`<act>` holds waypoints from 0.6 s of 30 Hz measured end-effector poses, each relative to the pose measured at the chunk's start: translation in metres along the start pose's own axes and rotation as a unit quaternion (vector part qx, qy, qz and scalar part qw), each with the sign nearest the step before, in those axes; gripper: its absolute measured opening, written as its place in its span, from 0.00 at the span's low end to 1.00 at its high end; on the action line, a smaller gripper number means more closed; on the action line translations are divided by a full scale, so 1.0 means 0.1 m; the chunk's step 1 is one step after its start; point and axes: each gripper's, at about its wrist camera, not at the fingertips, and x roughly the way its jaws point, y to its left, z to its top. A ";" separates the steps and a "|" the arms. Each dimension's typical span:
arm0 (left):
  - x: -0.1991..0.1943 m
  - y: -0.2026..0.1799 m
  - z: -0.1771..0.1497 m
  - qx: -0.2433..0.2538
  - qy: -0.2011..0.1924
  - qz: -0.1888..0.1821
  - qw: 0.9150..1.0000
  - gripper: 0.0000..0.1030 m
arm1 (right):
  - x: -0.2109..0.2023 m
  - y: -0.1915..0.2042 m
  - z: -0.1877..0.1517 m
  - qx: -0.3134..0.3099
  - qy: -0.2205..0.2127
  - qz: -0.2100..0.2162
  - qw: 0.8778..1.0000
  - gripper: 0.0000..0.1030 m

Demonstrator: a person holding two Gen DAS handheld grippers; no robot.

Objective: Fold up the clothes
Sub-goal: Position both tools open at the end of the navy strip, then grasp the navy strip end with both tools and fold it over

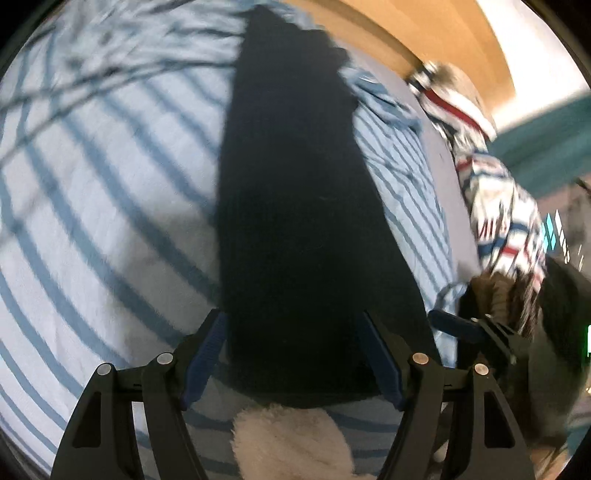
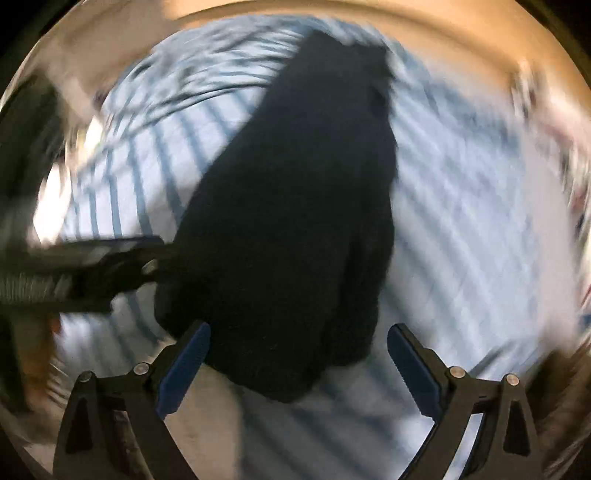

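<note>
A black garment (image 1: 295, 192) lies as a long folded strip on a blue-and-white striped sheet (image 1: 92, 206). My left gripper (image 1: 291, 314) hovers over its near end, open, with the cloth below and between the blue pads (image 1: 205, 354) and no pinch showing. My right gripper (image 1: 458, 326) enters from the right beside the strip. In the blurred right wrist view the same black garment (image 2: 295, 221) fills the middle. There my right gripper (image 2: 299, 328) is open over its near rounded end, and my left gripper (image 2: 122, 258) reaches in from the left at the cloth's edge.
A crumpled white garment with red and blue markings (image 1: 491, 192) lies along the sheet's right edge. A cream fluffy thing (image 1: 288, 435) sits close under the left gripper. Wooden floor (image 1: 424, 26) shows beyond the sheet's far edge. A dark shape (image 1: 561, 302) stands at the right.
</note>
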 end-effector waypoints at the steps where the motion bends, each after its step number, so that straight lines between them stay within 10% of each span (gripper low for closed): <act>1: 0.03 -0.04 0.00 0.010 0.006 0.013 1.000 0.72 | 0.02 -0.14 -0.03 0.033 0.002 0.022 0.999 0.95; 10: 0.12 -0.07 0.05 0.001 0.019 0.022 1.000 0.72 | 0.31 -0.67 -0.24 0.177 -0.011 0.174 0.969 0.90; 18: 0.03 0.07 0.05 -0.036 0.020 -0.037 0.998 0.72 | 0.34 -0.77 -0.24 0.194 -0.022 0.192 0.962 0.92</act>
